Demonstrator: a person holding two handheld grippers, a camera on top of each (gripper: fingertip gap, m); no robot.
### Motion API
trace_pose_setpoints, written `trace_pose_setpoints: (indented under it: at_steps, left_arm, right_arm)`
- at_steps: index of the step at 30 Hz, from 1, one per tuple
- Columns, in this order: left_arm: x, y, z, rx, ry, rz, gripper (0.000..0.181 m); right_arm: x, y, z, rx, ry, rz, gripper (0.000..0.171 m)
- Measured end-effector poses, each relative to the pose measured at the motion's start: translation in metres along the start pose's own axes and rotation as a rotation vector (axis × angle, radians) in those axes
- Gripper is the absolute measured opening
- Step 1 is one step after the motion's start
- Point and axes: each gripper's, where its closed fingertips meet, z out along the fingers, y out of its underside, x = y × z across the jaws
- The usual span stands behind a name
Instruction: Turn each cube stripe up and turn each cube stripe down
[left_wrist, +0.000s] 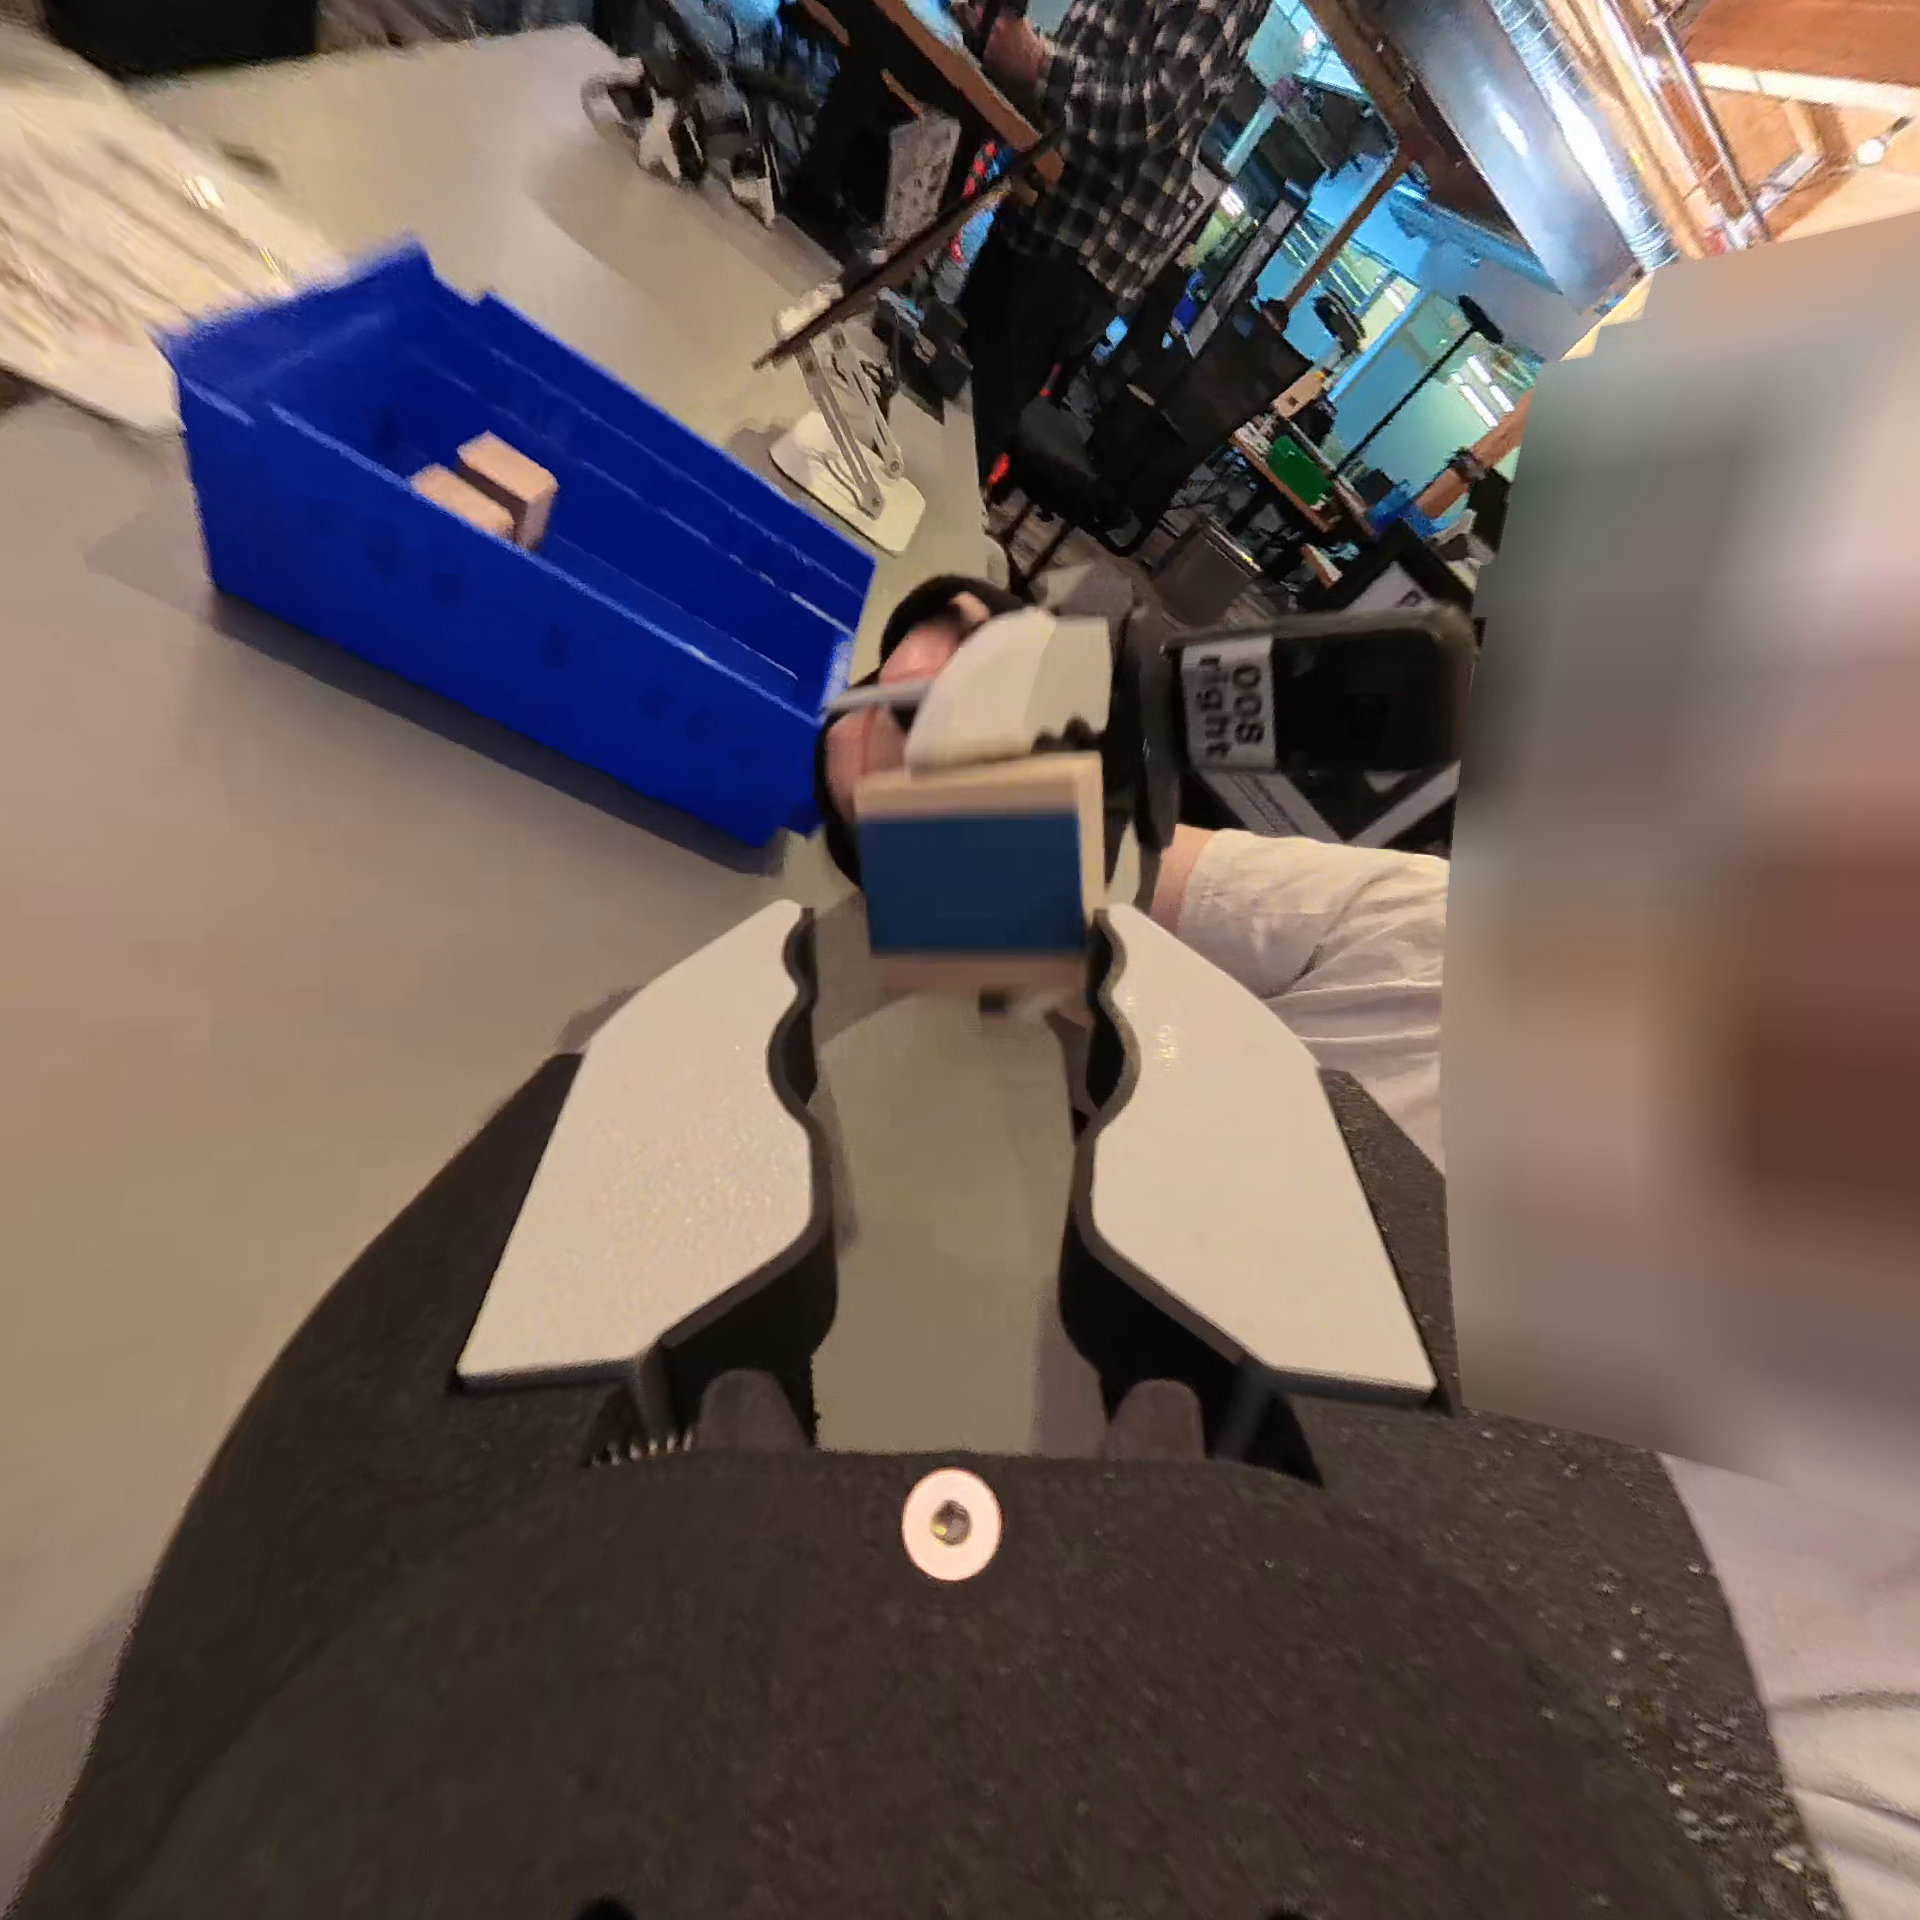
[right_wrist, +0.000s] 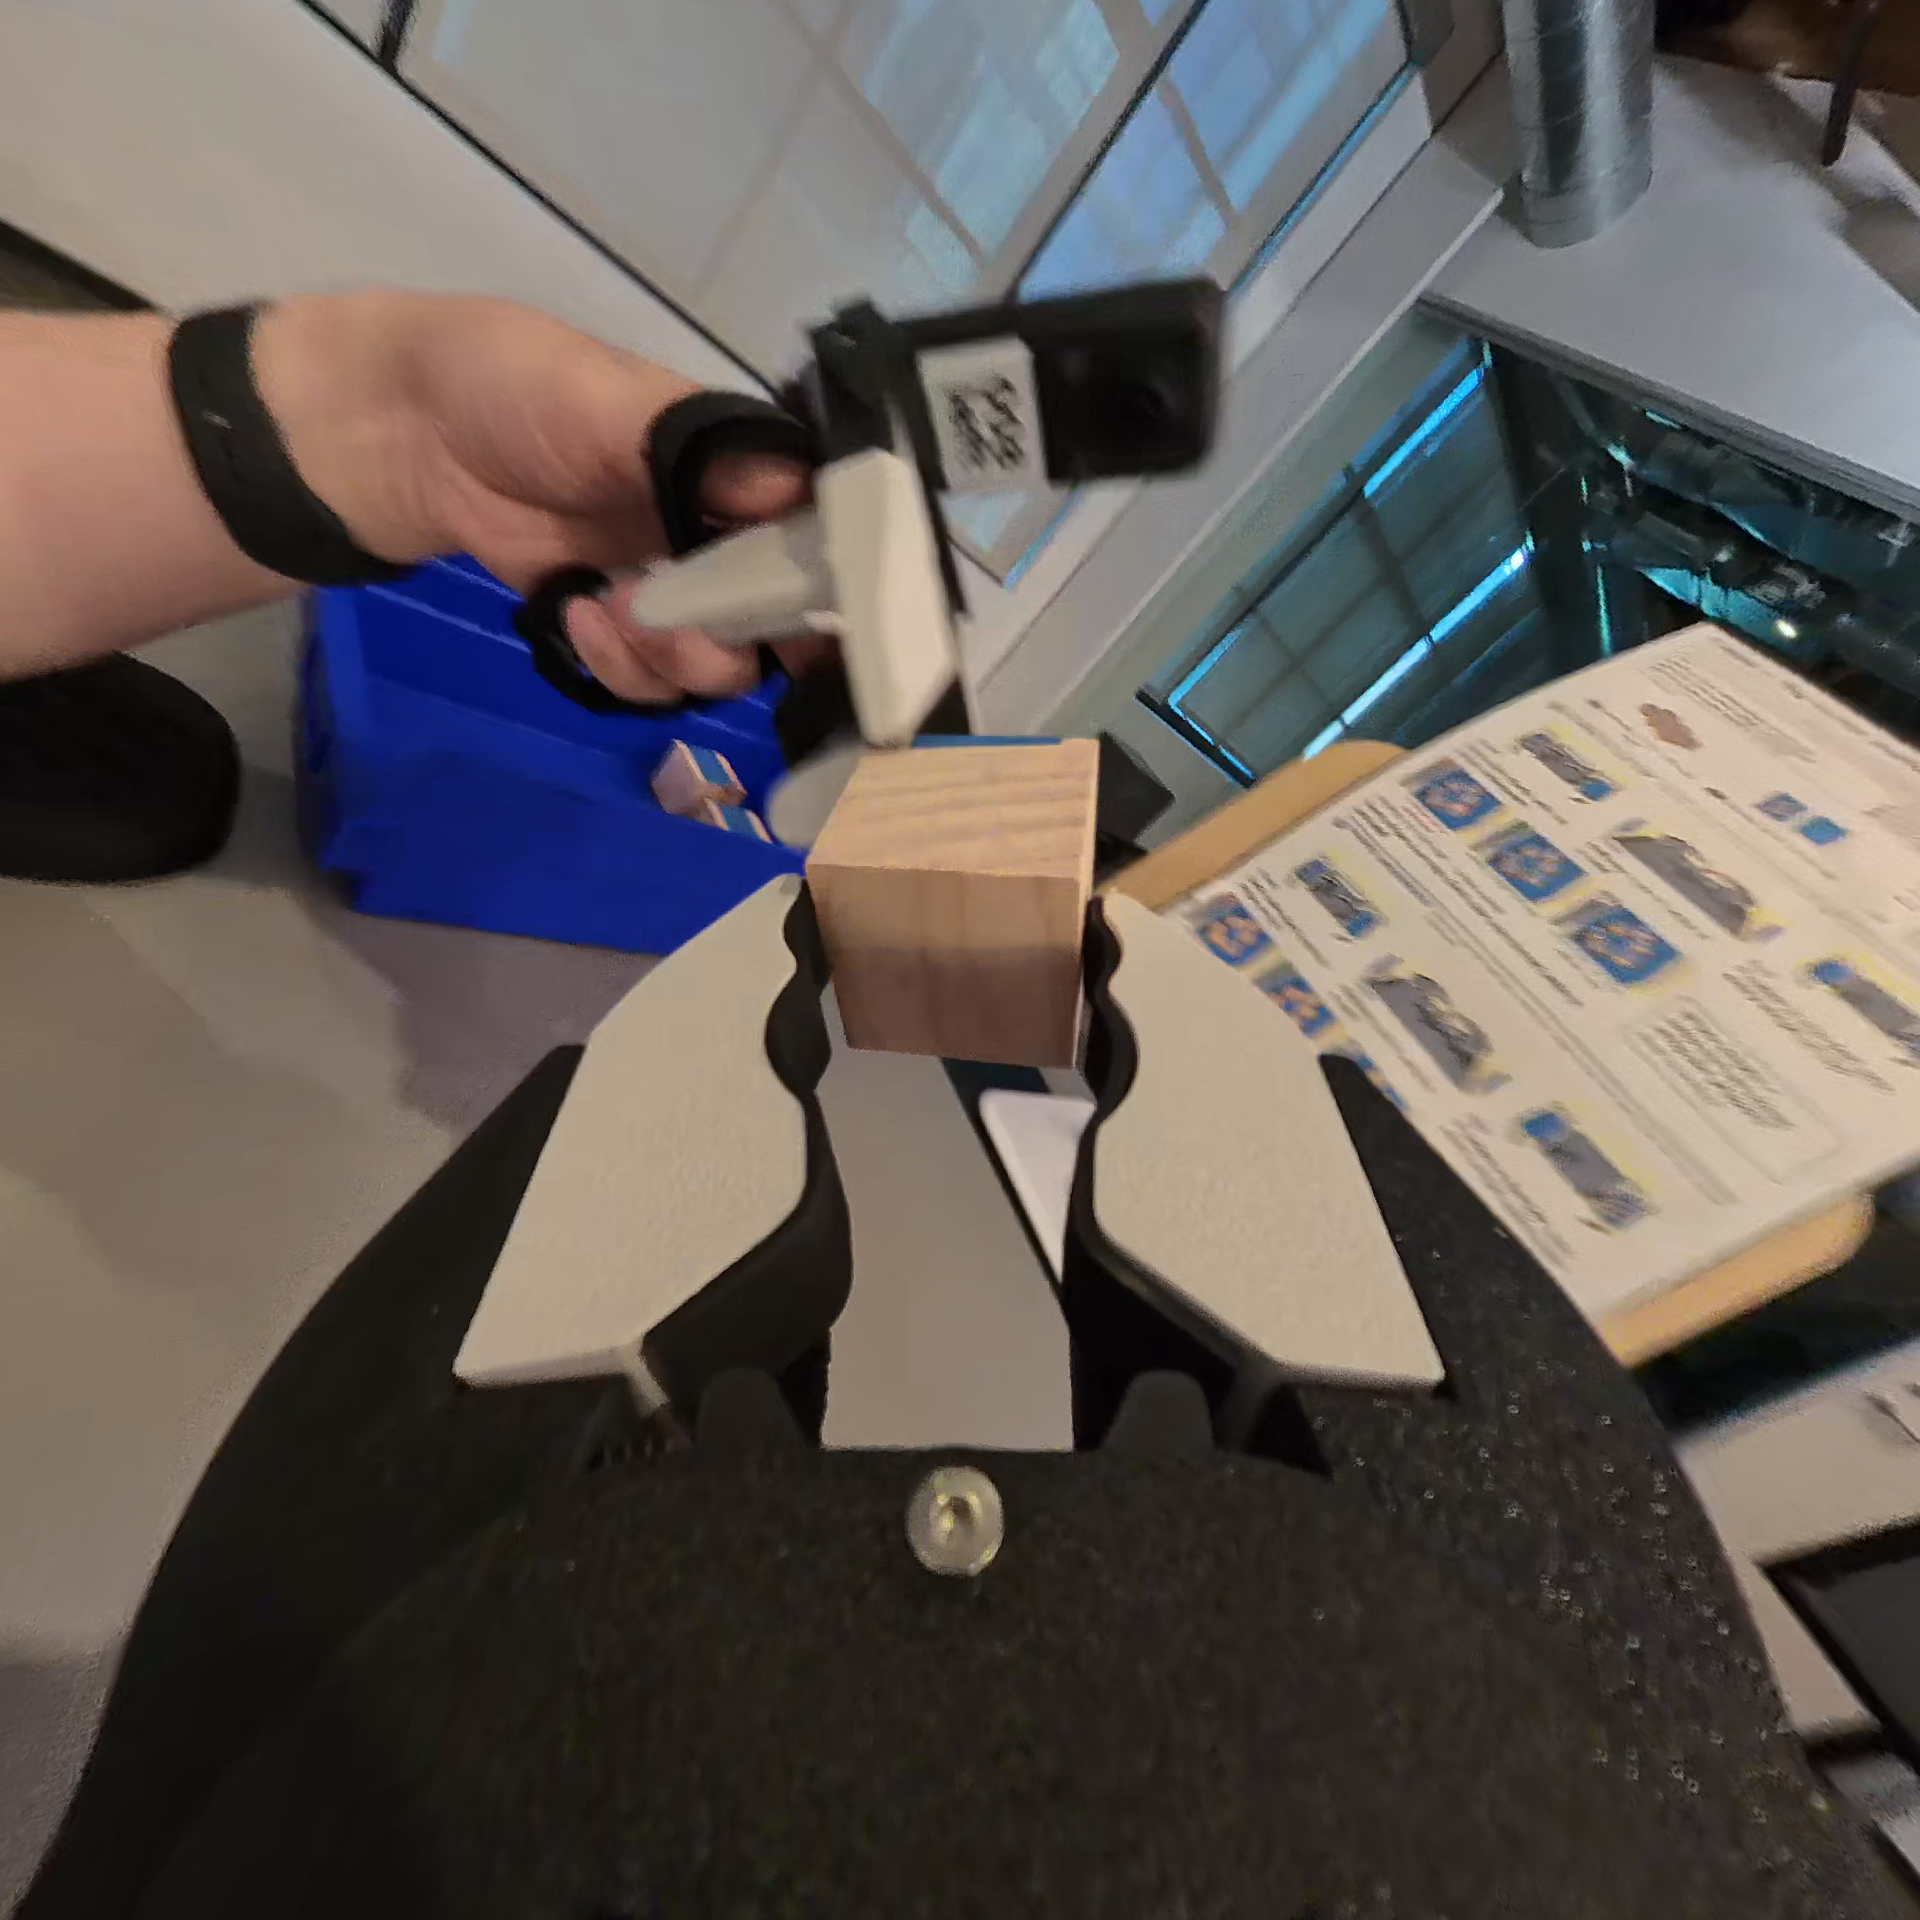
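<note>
While the right gripper (right_wrist: 951, 940) clamps the wooden cube (right_wrist: 961, 899) in the air near the blue bin (right_wrist: 499, 821), its striped face points away. Just facing that blue stripe (left_wrist: 971, 883), the left gripper (left_wrist: 951, 940) is spread about cube-wide, holding nothing.

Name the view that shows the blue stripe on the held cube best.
The left wrist view: the cube turns its broad blue stripe face toward that camera. The right wrist view shows mostly bare wood on the cube, with a thin blue edge on top, between the right hand-held gripper fingers.
</note>
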Motion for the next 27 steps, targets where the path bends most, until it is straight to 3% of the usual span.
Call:
trace_pose_setpoints:
  at_steps: [2, 5, 7, 10, 13, 16, 20, 27]
  left_arm:
    - [-0.001, -0.011, -0.015, 0.048, -0.094, 0.115, 0.050]
    - [-0.001, -0.025, -0.037, 0.114, -0.278, 0.299, 0.050]
    - [0.001, -0.027, -0.044, 0.133, -0.351, 0.361, 0.050]
    - [0.001, -0.025, -0.043, 0.128, -0.381, 0.372, 0.045]
    - [-0.001, -0.019, -0.033, 0.091, -0.356, 0.331, 0.045]
    - [-0.007, -0.012, -0.023, 0.043, -0.361, 0.309, 0.046]
    - [-0.014, 0.000, -0.011, -0.047, -0.391, 0.331, 0.046]
    - [-0.016, 0.014, 0.001, -0.149, -0.434, 0.376, 0.047]
  right_arm:
    - [0.042, 0.004, -0.020, -0.106, 0.030, 0.043, 0.047]
    - [0.104, 0.033, -0.070, -0.282, 0.039, 0.344, 0.047]
    - [0.142, 0.077, -0.107, -0.410, 0.136, 0.529, 0.047]
    - [0.168, 0.173, -0.152, -0.687, 0.275, 0.768, 0.047]
    - [0.145, 0.239, -0.157, -0.812, 0.178, 1.085, 0.047]
    - [0.122, 0.293, -0.164, -1.025, 0.171, 1.148, 0.047]
    - [0.097, 0.315, -0.160, -1.167, 0.114, 1.168, 0.047]
    - [0.081, 0.345, -0.162, -1.323, 0.177, 1.182, 0.047]
